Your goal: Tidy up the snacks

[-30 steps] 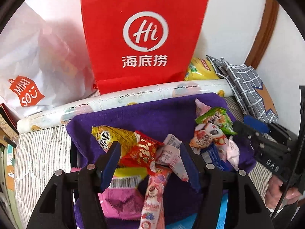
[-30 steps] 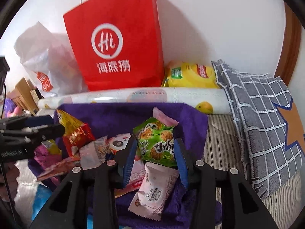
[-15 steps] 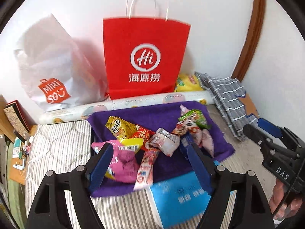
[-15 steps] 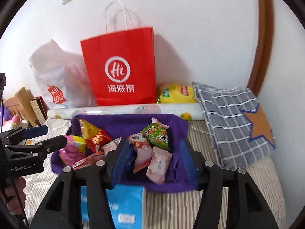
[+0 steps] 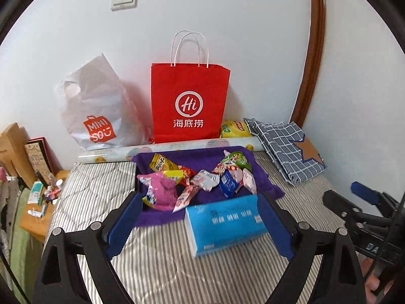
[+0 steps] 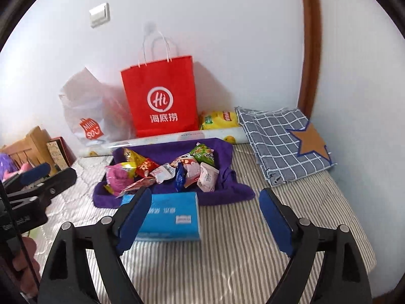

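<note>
Several snack packets (image 5: 200, 179) lie in a heap on a purple towel (image 5: 263, 177) on the striped bed; they also show in the right wrist view (image 6: 167, 172). A pink packet (image 5: 162, 192) lies at the heap's left and a green packet (image 6: 203, 154) at its back right. A blue tissue pack (image 5: 225, 223) lies in front of the towel and shows in the right wrist view (image 6: 169, 217) too. My left gripper (image 5: 198, 225) is open and empty, held back above the bed. My right gripper (image 6: 205, 223) is open and empty, to the right of the tissue pack.
A red paper bag (image 5: 189, 101) and a white Miniso bag (image 5: 98, 116) stand against the wall. A rolled mat (image 5: 177, 148) lies behind the towel with a yellow chip bag (image 5: 234, 129). A checked blue cloth (image 5: 286, 149) lies at the right. A cluttered bedside stand (image 5: 38, 200) sits left.
Both grippers have pulled back and up from the snack heap, so the whole towel, the tissue pack and the bed now show. Both jaws have opened wider.
</note>
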